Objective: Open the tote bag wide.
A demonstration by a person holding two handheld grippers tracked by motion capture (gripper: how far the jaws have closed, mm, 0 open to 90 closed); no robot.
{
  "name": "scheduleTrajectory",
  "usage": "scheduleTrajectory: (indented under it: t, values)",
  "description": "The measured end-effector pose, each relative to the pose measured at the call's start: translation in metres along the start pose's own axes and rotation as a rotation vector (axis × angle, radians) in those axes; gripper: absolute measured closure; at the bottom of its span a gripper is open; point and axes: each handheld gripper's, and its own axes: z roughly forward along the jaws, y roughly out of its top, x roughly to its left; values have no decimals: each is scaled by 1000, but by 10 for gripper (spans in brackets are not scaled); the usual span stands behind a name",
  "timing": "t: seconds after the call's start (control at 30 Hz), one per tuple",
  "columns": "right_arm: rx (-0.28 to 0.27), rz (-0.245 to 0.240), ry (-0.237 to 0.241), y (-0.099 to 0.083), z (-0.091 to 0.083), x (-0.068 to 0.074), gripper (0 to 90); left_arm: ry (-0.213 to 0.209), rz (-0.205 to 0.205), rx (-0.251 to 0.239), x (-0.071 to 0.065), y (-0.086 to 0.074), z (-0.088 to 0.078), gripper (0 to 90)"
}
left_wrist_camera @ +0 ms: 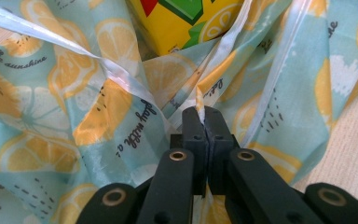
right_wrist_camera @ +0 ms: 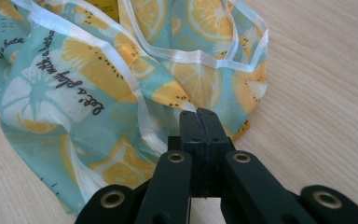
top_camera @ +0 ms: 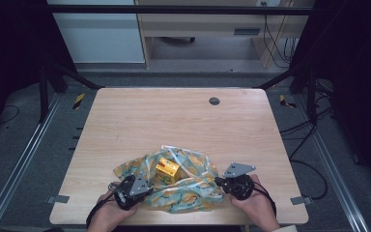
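A teal bag printed with lemon slices (top_camera: 188, 189) lies crumpled on the wooden table (top_camera: 174, 121) near its front edge. A yellow box (top_camera: 167, 169) stands in the bag's open mouth. My left gripper (top_camera: 147, 186) is at the bag's left side. In the left gripper view it (left_wrist_camera: 205, 114) is shut on a raised fold of the bag (left_wrist_camera: 51, 116), with the yellow box (left_wrist_camera: 186, 23) just beyond. My right gripper (top_camera: 218, 181) is at the bag's right edge. In the right gripper view its jaws (right_wrist_camera: 199, 114) are shut, with the hemmed edge of the bag (right_wrist_camera: 74, 84) meeting the tips.
A small dark round grommet (top_camera: 214, 101) sits in the table's far part. A black frame bar (top_camera: 174, 9) runs across the back, and metal rails (top_camera: 24, 159) flank the table. Cables (top_camera: 299, 140) lie on the floor at the right.
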Motion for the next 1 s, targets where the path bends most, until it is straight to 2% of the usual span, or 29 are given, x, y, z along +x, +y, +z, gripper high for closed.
scheduleTrajectory:
  t: [0.1,0.13,0.3,0.4,0.47,0.53,0.67,0.77,0.87,1.0]
  values:
    - [-10,-6,12,-2,-2,1,899,7,1,-4,-1,0,-1,874]
    - [-18,-3,12,-2,-4,1,868,18,-1,-14,-2,0,-3,853]
    - [-69,18,-11,-2,-15,2,628,62,-49,-92,-3,-2,-13,684]
    - [-93,19,-25,-1,-23,2,438,75,-86,-143,-2,-1,-22,551]
    - [-97,34,-24,2,-28,2,364,79,-97,-184,-1,-1,-28,513]
    - [-122,26,-30,6,-35,3,310,82,-114,-214,-1,-1,-34,460]
    - [-162,13,-26,19,-48,6,250,79,-115,-256,-3,2,-45,420]
    - [-169,-12,-22,29,-55,9,229,72,-119,-297,-5,7,-53,413]
    - [-174,-14,-6,38,-58,10,206,71,-97,-303,-7,13,-59,392]
    - [-164,-37,14,54,-54,10,183,42,-68,-300,-12,25,-57,373]
